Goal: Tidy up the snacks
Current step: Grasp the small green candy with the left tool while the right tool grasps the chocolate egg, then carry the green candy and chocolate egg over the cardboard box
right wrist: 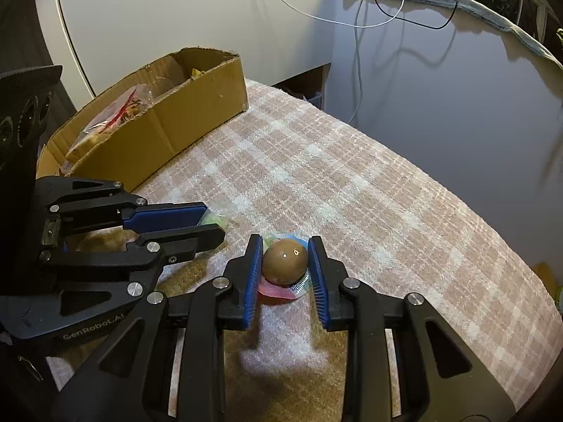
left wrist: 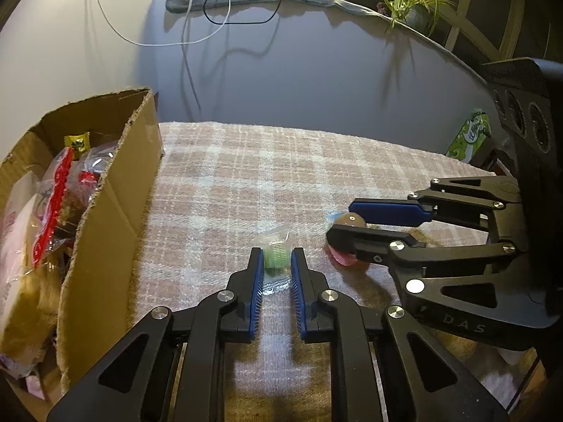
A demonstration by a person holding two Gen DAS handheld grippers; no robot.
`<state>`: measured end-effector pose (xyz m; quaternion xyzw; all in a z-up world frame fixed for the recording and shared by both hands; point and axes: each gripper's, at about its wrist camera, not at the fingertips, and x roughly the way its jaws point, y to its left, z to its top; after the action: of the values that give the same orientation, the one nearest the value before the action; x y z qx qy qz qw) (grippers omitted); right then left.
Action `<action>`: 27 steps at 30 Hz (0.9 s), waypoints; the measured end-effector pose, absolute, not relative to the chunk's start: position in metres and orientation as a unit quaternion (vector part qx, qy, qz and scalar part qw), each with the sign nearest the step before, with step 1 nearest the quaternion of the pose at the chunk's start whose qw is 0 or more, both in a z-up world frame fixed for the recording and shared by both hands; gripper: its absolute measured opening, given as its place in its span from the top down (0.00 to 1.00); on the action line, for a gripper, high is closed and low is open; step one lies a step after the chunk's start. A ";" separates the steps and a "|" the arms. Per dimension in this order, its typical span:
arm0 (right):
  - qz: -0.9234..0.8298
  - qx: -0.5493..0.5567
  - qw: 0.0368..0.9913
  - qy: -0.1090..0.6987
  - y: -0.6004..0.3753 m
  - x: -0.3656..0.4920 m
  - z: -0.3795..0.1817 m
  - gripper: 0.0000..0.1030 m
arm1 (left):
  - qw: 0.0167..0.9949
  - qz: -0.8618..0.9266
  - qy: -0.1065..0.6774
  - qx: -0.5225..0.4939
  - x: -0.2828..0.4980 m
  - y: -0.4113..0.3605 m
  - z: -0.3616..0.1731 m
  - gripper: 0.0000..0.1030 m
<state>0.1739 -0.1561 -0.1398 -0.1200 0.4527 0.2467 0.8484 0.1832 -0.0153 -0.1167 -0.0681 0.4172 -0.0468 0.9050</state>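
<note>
Left tool (left wrist: pixel 277 263) is clamping a small, light green clear-wrapped sweet (left wrist: pixel 275 258); right tool (right wrist: pixel 285 263) is squeezing a smooth, slippery brown wrapped egg (right wrist: pixel 285 262) mid-frame, likely fragile.

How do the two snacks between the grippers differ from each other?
The green snack is small, blocky and pale green in a clear wrapper; the brown egg-shaped snack is bigger, round and glossy, in colourful packaging. The left gripper clamps the green one, the right gripper the brown. Both rest on the checked cloth.

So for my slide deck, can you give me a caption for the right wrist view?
Right gripper closed on a wrapped brown egg on the checked cloth, cardboard box behind.
</note>
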 end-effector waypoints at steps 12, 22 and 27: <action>0.240 -0.097 0.869 0.422 -0.171 0.156 -0.107 0.74 | 0.920 -0.059 0.380 -0.073 0.160 -0.019 -0.087 0.86; 0.247 -0.105 0.878 0.395 -0.154 0.135 -0.075 0.74 | 0.935 -0.054 0.341 -0.079 0.128 -0.006 -0.053 0.86; 0.258 -0.111 0.882 0.379 -0.135 0.126 -0.057 0.74 | 0.941 -0.050 0.325 -0.080 0.113 0.004 -0.042 0.86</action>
<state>0.1259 -0.1351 -0.0568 -0.1114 0.3788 0.2584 0.8816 0.1135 0.0037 -0.0417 -0.0801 0.3248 -0.0500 0.9411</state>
